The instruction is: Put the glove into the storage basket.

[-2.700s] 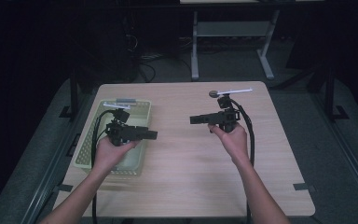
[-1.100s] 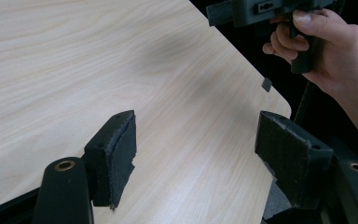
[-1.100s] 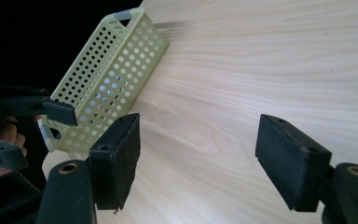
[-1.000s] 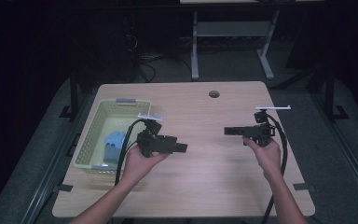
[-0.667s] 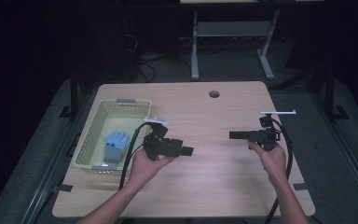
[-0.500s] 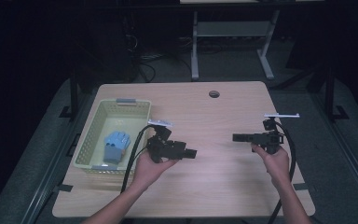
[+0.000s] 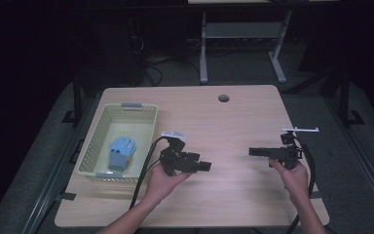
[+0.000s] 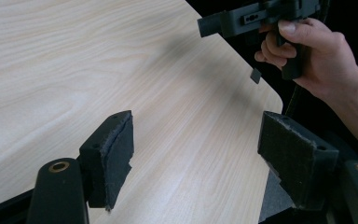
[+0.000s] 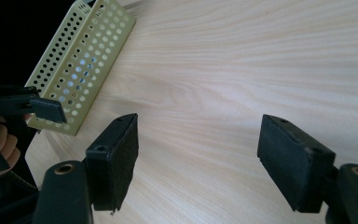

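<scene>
Both the left gripper [image 7: 202,166] and the right gripper [image 7: 254,151] hover over the bare tabletop [image 7: 233,122] with fingers spread and empty, and the blue glove [image 7: 121,149] lies in the basket [image 7: 93,141] at left, so the job looks finished.

Bare tabletop [image 7: 233,122] between left claw [image 7: 205,166] and right claw [image 7: 251,151], nothing lying in that gap. Both claws have jaws spread, nothing between them. Yellow basket [image 7: 92,151] sits at the tabletop's left side, just beside the left claw, blue item [image 7: 121,150] inside. Small round hole [image 7: 223,98] near far edge. Right half open wood.
</scene>
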`<state>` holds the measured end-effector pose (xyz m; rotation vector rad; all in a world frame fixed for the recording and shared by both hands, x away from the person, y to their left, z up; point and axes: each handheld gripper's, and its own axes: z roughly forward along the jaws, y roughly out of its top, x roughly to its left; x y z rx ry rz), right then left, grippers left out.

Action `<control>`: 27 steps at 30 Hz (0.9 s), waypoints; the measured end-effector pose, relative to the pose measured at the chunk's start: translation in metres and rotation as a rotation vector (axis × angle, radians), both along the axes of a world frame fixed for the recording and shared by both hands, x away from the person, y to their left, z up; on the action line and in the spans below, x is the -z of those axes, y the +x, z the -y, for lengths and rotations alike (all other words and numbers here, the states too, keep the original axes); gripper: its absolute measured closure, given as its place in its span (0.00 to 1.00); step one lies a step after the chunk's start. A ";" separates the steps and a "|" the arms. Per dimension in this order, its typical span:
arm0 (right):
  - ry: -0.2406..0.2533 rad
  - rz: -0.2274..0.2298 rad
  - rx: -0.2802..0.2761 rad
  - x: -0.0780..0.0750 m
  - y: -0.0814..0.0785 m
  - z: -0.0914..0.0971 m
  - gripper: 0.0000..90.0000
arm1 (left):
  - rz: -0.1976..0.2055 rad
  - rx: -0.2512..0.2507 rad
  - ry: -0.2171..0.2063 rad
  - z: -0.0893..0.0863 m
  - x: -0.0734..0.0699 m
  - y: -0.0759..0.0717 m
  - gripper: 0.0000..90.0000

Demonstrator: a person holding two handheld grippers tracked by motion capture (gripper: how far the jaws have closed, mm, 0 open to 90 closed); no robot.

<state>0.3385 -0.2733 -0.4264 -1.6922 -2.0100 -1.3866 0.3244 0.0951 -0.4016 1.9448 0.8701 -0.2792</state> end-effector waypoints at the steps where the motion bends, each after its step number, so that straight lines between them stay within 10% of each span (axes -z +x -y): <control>1: -0.002 0.005 0.001 0.001 -0.001 0.001 0.32 | -0.006 0.003 -0.004 0.000 0.001 0.000 0.29; 18: -0.015 -0.014 -0.001 0.017 -0.020 0.010 0.30 | 0.006 0.041 0.006 0.015 0.017 -0.014 0.28; 27: 0.017 0.030 0.021 0.026 -0.037 0.016 0.30 | -0.029 0.062 -0.054 0.011 0.030 -0.029 0.28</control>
